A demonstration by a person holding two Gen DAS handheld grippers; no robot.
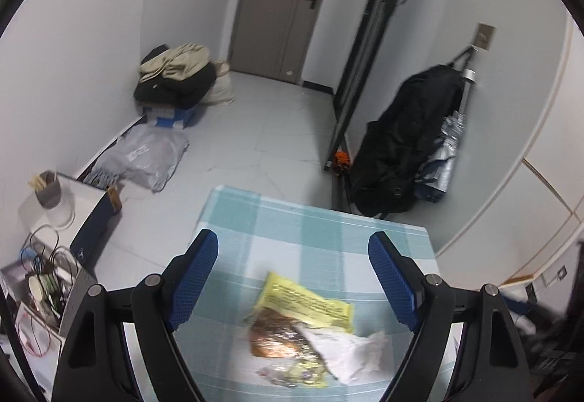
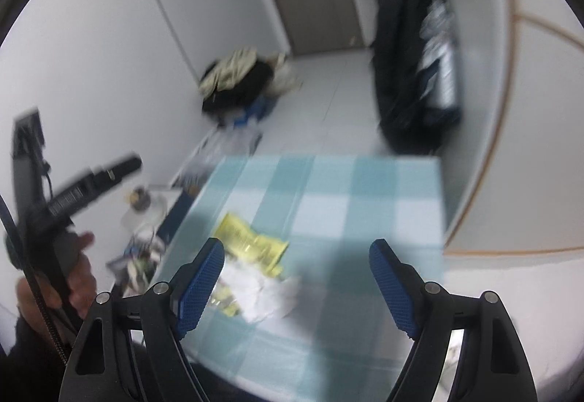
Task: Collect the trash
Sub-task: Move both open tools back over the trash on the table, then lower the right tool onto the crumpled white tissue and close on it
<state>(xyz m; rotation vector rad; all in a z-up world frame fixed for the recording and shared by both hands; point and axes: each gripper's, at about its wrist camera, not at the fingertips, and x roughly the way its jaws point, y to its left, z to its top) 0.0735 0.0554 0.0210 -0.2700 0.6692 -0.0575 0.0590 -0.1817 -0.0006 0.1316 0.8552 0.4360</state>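
- My left gripper point(image 1: 294, 281), black with blue ribbed pads, is spread wide and grips nothing; it hangs above a table covered in a teal-and-white checked cloth point(image 1: 321, 230).
- A small heap of trash lies on the cloth between and just beyond my left fingers point(image 1: 193, 281): a crumpled yellow printed wrapper point(image 1: 310, 303), a shiny copper-brown foil packet point(image 1: 277, 340) under it, and a wad of white crumpled paper point(image 1: 350, 347) at the right side of the heap (all slightly blurred).
- My right gripper point(image 2: 297, 278), of the same black and blue build, is also wide apart and empty.
- From the right wrist view the same yellow wrapper point(image 2: 252, 245) and white paper point(image 2: 262, 292) sit on the checked cloth point(image 2: 365, 212) next to the left-hand blue pad point(image 2: 200, 285), not between the fingers.
- In that view my left hand point(image 2: 76, 278) grasps the black handle of the other gripper, at the far left (the picture is smeared by motion).
- Beyond the table, on the pale tiled floor point(image 1: 277, 131), a pile of beige and black clothes point(image 1: 175, 73) rests on a blue box against the left wall.
- A grey plastic bag point(image 1: 146, 153) lies on the floor nearer the table.
- A large black bag point(image 1: 408, 142) leans against the right wall, and a grey-brown door point(image 1: 284, 0) stands shut at the far end.
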